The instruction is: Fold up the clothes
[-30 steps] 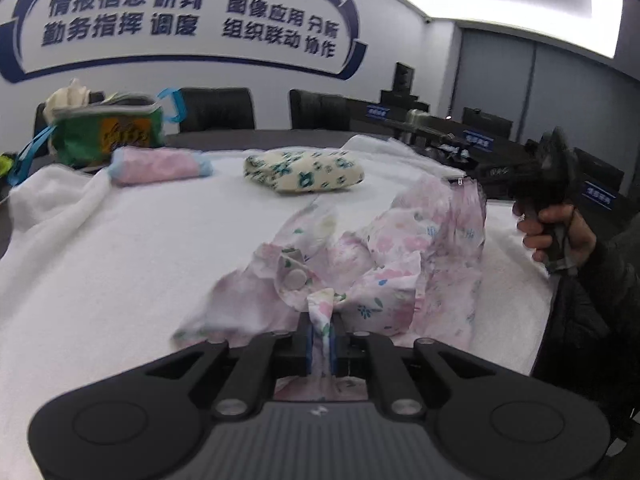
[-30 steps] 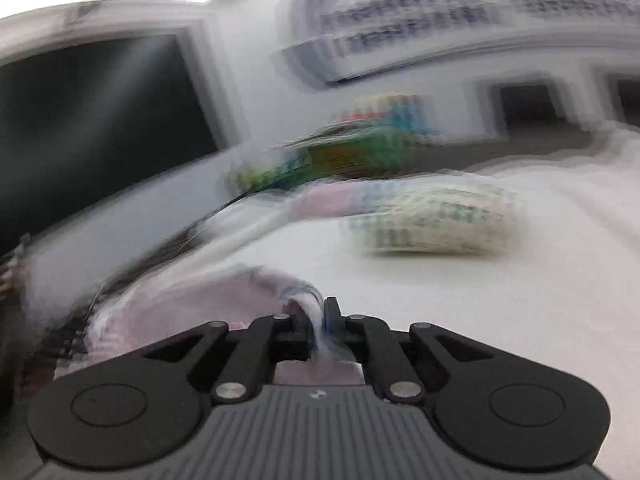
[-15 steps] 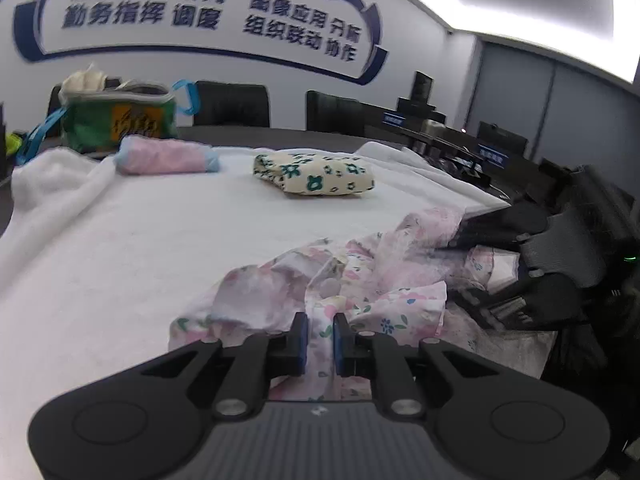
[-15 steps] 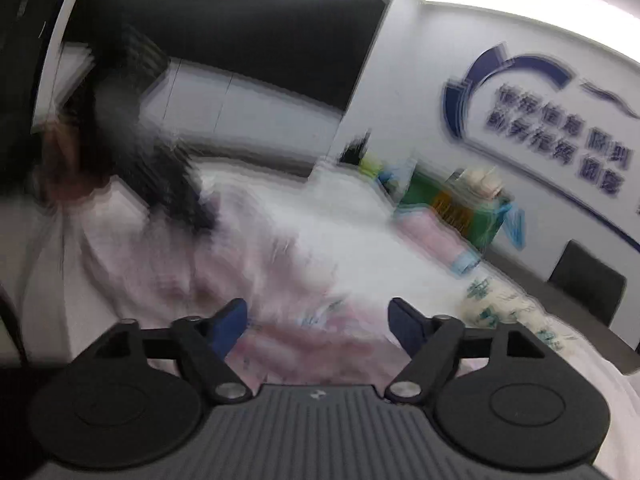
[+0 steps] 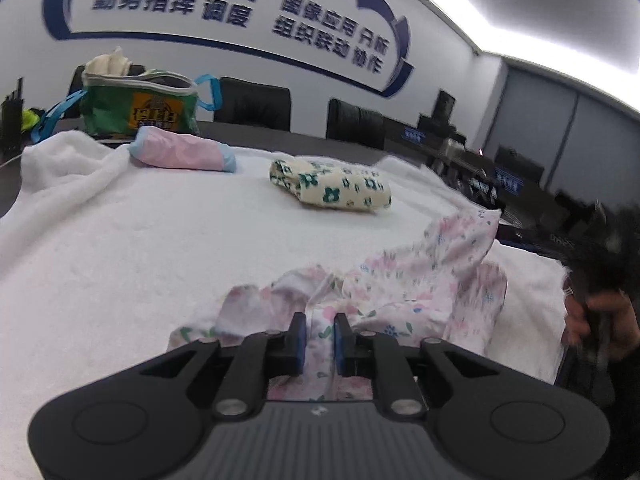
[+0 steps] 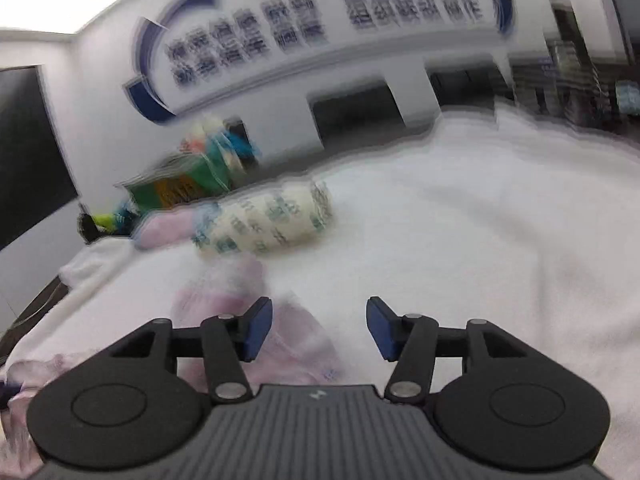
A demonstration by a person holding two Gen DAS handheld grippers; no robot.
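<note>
A crumpled pink floral garment (image 5: 420,280) lies on the white towel (image 5: 120,260) near its front right corner. My left gripper (image 5: 320,336) has a fold of this garment bunched between its blue pads, and its jaws are opening slightly. My right gripper (image 6: 320,328) is opening wide with nothing between its pads. In the blurred right wrist view the garment (image 6: 224,300) lies under and beside its left finger. In the left wrist view a person's hand (image 5: 600,316) holds the right gripper's dark, blurred body at the right edge.
A folded cream garment with green flowers (image 5: 332,188) and a rolled pink one with blue ends (image 5: 180,152) sit farther back on the towel. A green bag (image 5: 136,104) stands at the back left. Black chairs (image 5: 256,108) line the far side.
The right gripper let go of the garment, opened wide and swung away. The lifted cloth sank onto the towel. The left jaws parted a little with cloth still between them.
</note>
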